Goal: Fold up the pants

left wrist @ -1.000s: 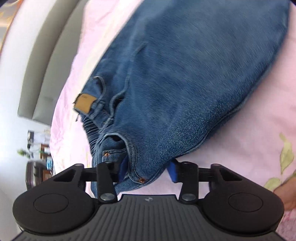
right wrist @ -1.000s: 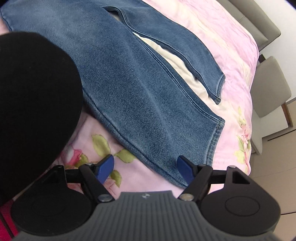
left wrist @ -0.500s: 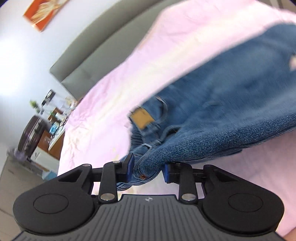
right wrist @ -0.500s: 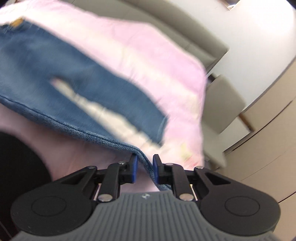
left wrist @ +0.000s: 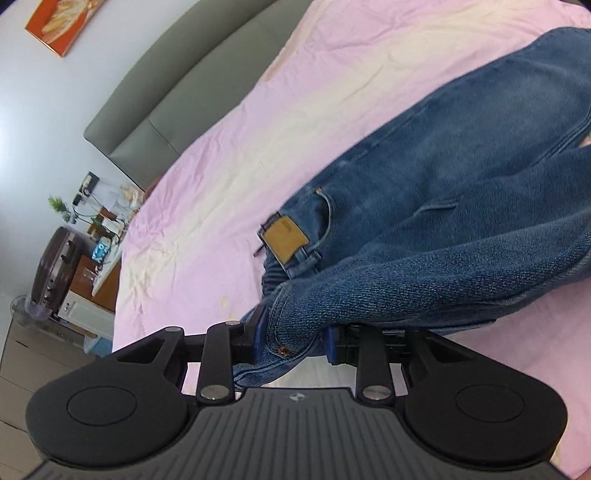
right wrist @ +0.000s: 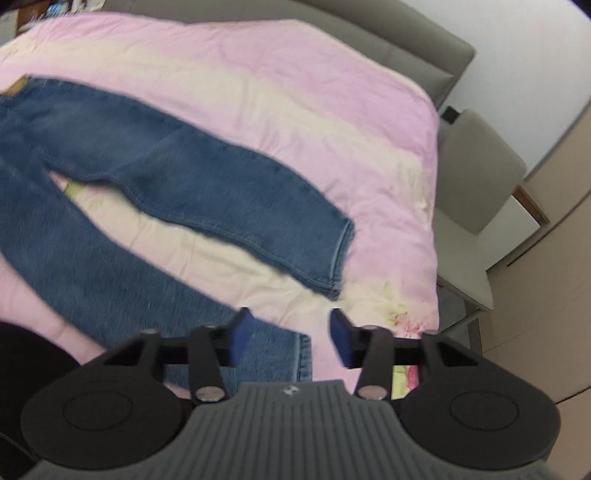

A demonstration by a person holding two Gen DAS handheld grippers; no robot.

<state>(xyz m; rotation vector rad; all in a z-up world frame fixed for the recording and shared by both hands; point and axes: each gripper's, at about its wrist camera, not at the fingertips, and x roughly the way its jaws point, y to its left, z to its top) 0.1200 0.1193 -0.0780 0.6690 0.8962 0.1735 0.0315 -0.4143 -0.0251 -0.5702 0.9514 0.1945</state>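
One bed [right wrist: 332, 122] fills both views, covered by one pink and cream quilt [left wrist: 280, 122] with a flower print at its near corner. One grey headboard [left wrist: 177, 96] runs behind it, and one grey chair [right wrist: 476, 192] stands just beside the bed's right edge. One pair of jeans [right wrist: 155, 173] lies on the quilt, its two legs spread apart with a strip of quilt between them. The waist end is lifted off the quilt, and one tan patch [left wrist: 286, 240] shows on the waistband. One orange picture [left wrist: 61, 24] hangs on the wall.

The left gripper [left wrist: 295, 341] is clamped on the jeans' waist corner, by a copper rivet. The right gripper [right wrist: 290, 338] is spread wide and holds nothing; the near leg's hem lies below it.
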